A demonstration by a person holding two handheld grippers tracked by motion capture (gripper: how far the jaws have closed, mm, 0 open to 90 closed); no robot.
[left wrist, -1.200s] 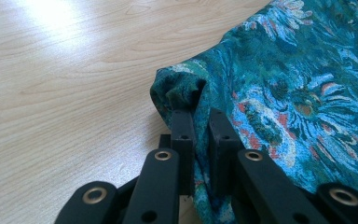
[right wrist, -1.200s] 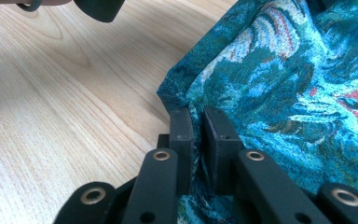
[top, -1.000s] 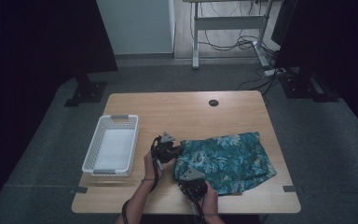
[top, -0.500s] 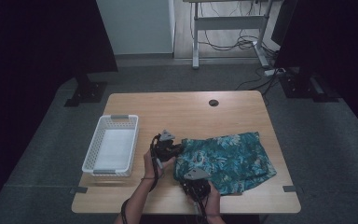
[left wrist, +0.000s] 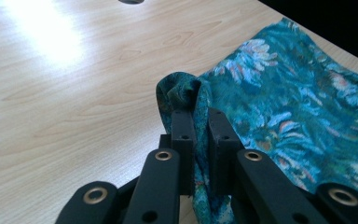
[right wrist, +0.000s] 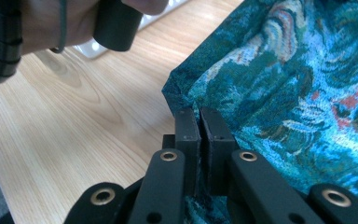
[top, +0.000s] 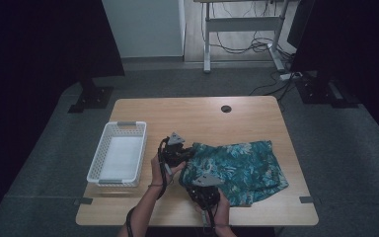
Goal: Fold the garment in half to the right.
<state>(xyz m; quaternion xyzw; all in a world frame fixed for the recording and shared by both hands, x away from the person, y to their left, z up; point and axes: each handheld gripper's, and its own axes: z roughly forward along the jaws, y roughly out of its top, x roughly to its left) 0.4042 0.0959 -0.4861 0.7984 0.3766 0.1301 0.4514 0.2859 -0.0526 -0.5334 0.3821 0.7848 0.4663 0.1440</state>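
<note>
A teal flower-print cloth (top: 239,170) lies spread on the right half of the wooden table (top: 197,118). My left gripper (top: 185,155) is shut on the cloth's far left corner, and a bunched fold of the cloth (left wrist: 186,95) sticks up between its black jaws. My right gripper (top: 200,185) is shut on the near left edge of the cloth (right wrist: 261,79), with fabric pinched flat between the pads. In the left gripper view my left gripper (left wrist: 200,123) holds the corner a little above the tabletop. In the right gripper view my right gripper (right wrist: 199,122) sits low, close to the wood.
A white plastic basket (top: 118,158) stands on the table's left side, close to my left hand (right wrist: 37,23). A round cable hole (top: 225,108) sits near the far edge. Desk legs and cables (top: 242,34) lie on the floor beyond the table.
My left gripper has lifted slightly with the cloth corner in it. The right gripper has stayed where it was.
</note>
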